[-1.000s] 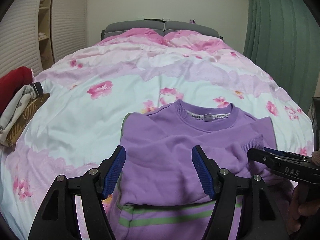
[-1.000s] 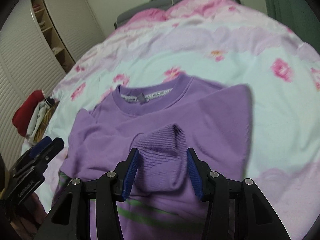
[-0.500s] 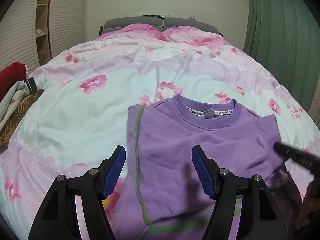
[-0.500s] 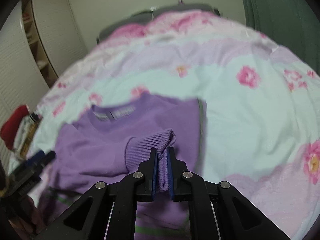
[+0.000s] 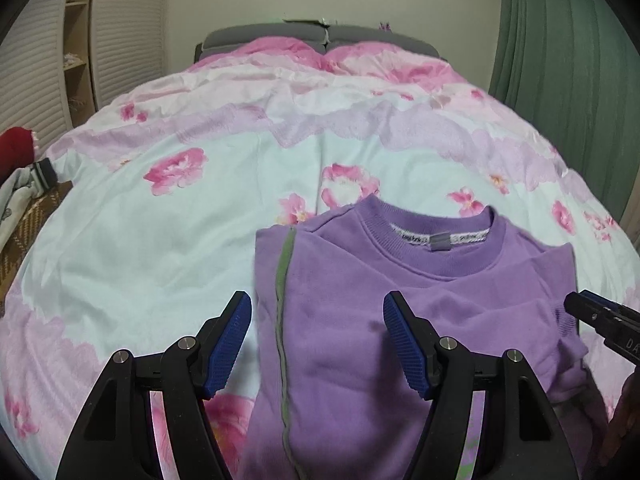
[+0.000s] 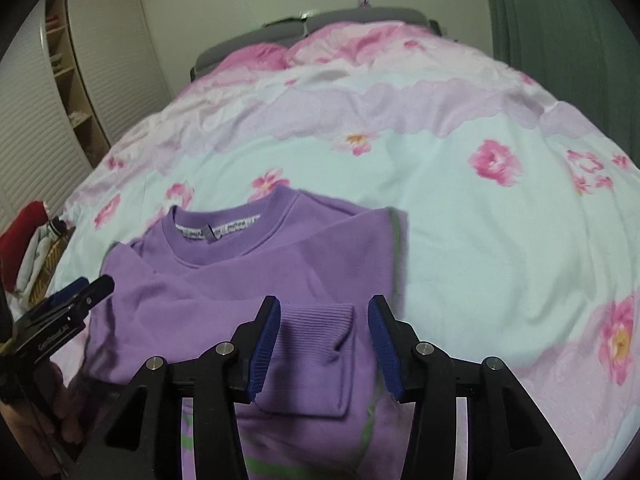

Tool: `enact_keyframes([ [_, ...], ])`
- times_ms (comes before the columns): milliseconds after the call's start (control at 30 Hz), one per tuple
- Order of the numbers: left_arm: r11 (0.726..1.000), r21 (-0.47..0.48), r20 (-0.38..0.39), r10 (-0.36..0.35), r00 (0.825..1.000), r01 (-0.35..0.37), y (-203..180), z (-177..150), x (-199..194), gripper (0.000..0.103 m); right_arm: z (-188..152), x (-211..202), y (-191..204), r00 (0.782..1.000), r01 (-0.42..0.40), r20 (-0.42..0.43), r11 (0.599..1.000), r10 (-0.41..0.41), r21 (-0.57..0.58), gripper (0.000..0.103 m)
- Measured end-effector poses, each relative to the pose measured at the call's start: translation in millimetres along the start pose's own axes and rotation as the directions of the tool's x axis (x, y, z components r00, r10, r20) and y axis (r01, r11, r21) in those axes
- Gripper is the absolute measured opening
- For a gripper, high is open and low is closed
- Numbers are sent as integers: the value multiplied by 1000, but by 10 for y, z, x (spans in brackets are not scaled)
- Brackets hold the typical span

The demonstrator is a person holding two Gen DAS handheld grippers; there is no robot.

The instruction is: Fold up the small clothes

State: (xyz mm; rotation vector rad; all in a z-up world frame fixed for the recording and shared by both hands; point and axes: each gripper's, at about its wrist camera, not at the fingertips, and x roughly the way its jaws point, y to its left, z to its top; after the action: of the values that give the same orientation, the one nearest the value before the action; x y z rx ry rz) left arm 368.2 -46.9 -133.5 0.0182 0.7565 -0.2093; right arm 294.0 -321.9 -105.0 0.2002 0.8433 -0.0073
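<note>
A small purple sweatshirt (image 5: 400,300) with green stripes lies on the bed, collar away from me, both sides folded in; it also shows in the right wrist view (image 6: 240,280). Its ribbed sleeve cuff (image 6: 316,324) lies on the body between the open fingers of my right gripper (image 6: 324,340). My left gripper (image 5: 316,340) is open and empty over the sweatshirt's left folded edge with the green seam (image 5: 282,320). The right gripper also shows in the left wrist view (image 5: 600,320), and the left gripper in the right wrist view (image 6: 72,300).
The floral pink and pale blue duvet (image 5: 180,220) covers the bed. A pile of clothes with a red item (image 6: 28,232) lies at the bed's left edge. A slatted wardrobe (image 6: 32,120) stands left, a green curtain (image 5: 568,60) right.
The right gripper was shut on the sleeve cuff half a second ago and has now opened, leaving the cuff lying on the sweatshirt. The left gripper stayed open.
</note>
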Motion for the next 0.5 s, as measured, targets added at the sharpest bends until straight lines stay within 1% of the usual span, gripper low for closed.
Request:
enact_keyframes([
  [33,1000,7,-18,3,1000,-3,3,-2,61,68,-8,83,0,1000,5,-30,1000,-5,-4,41],
  [67,1000,11,-31,10,999,-10,9,-8,113,68,-28,147,3,999,18,-51,1000,-18,-15,19],
  [100,1000,12,-45,22,999,-21,24,-22,176,68,-53,165,1,998,37,-46,999,-38,-24,10],
  [167,999,10,-55,39,998,-38,54,-51,253,68,-82,128,-29,999,38,-20,999,-38,-19,7],
  [267,996,7,-50,85,995,-85,112,-67,337,68,-78,50,-69,997,75,28,997,-75,-14,3],
  [333,994,-1,-41,108,993,-108,163,-43,361,68,-61,21,-80,996,83,41,996,-82,-20,3],
  [400,995,-14,-44,99,994,-99,202,-26,352,66,-53,12,-56,996,79,33,996,-77,-40,3],
  [467,997,-14,-30,81,996,-81,207,-31,262,65,-69,-48,-34,998,60,29,996,-58,-59,4],
  [500,997,-7,-22,75,997,-75,202,-35,216,65,-78,-71,-30,998,58,31,997,-56,-58,6],
])
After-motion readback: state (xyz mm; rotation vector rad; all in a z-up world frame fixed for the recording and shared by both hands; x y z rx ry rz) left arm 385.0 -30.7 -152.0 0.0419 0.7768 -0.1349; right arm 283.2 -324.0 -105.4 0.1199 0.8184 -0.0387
